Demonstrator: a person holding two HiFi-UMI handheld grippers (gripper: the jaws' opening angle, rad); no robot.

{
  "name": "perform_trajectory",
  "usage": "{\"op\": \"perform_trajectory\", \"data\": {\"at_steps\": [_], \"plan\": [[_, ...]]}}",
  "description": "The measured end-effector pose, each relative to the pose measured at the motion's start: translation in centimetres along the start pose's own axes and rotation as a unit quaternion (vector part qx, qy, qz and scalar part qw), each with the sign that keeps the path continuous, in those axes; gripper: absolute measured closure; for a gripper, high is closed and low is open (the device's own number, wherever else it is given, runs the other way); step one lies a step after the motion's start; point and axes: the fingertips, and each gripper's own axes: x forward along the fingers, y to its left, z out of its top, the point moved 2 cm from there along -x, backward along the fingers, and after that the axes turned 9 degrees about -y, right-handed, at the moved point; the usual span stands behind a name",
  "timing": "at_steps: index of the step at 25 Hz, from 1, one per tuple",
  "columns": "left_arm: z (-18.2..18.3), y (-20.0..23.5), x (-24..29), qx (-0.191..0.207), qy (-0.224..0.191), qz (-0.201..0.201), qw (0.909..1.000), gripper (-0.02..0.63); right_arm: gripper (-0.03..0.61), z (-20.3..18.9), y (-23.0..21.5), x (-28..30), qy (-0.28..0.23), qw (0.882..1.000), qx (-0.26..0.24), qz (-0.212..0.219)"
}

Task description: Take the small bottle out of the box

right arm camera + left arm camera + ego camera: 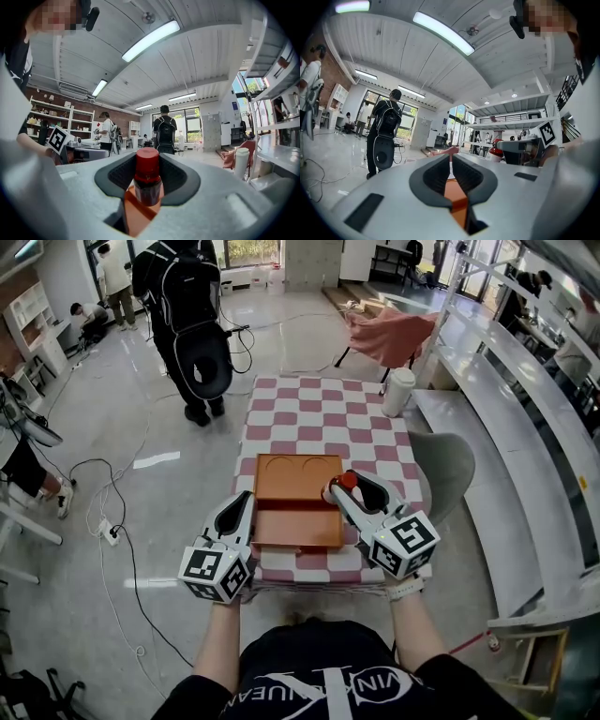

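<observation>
An orange box (296, 529) lies open on the checkered table (323, 409), its lid (298, 476) flat behind the tray. The small bottle (347, 481) has a red cap and dark body. My right gripper (345, 486) is shut on it, above the box's right edge. In the right gripper view the small bottle (147, 180) stands upright between the pads of the right gripper (147, 164), with orange box below. My left gripper (246, 500) sits at the box's left edge. In the left gripper view the left gripper (450, 161) has its tips together, nothing visibly between them.
A white cylinder (397, 392) stands at the table's far right corner. A grey chair (448, 465) is right of the table, with a pink-draped chair (389, 334) beyond. A person with a backpack (187, 315) stands at the far left. Cables (108, 521) trail on the floor.
</observation>
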Motion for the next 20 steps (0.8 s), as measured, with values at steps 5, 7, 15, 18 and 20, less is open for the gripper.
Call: {"op": "perform_trajectory", "data": {"at_steps": [5, 7, 15, 18, 20], "plan": [[0.58, -0.08, 0.05, 0.004, -0.005, -0.002, 1.0000, 0.589, 0.430, 0.49, 0.04, -0.27, -0.006, 1.000, -0.004, 0.002], [0.78, -0.06, 0.05, 0.005, -0.007, -0.002, 1.0000, 0.589, 0.430, 0.67, 0.06, -0.32, -0.011, 1.000, -0.006, 0.004], [0.78, -0.06, 0.10, 0.006, -0.011, -0.001, 0.9999, 0.589, 0.430, 0.57, -0.19, -0.69, -0.014, 1.000, -0.003, -0.001], [0.66, -0.10, 0.15, 0.005, -0.011, -0.002, 0.9999, 0.589, 0.430, 0.60, -0.27, -0.75, -0.017, 1.000, 0.001, -0.006], [0.54, -0.09, 0.10, 0.005, -0.010, -0.003, 0.9999, 0.590, 0.430, 0.72, -0.09, -0.73, -0.021, 1.000, 0.001, -0.005]]}}
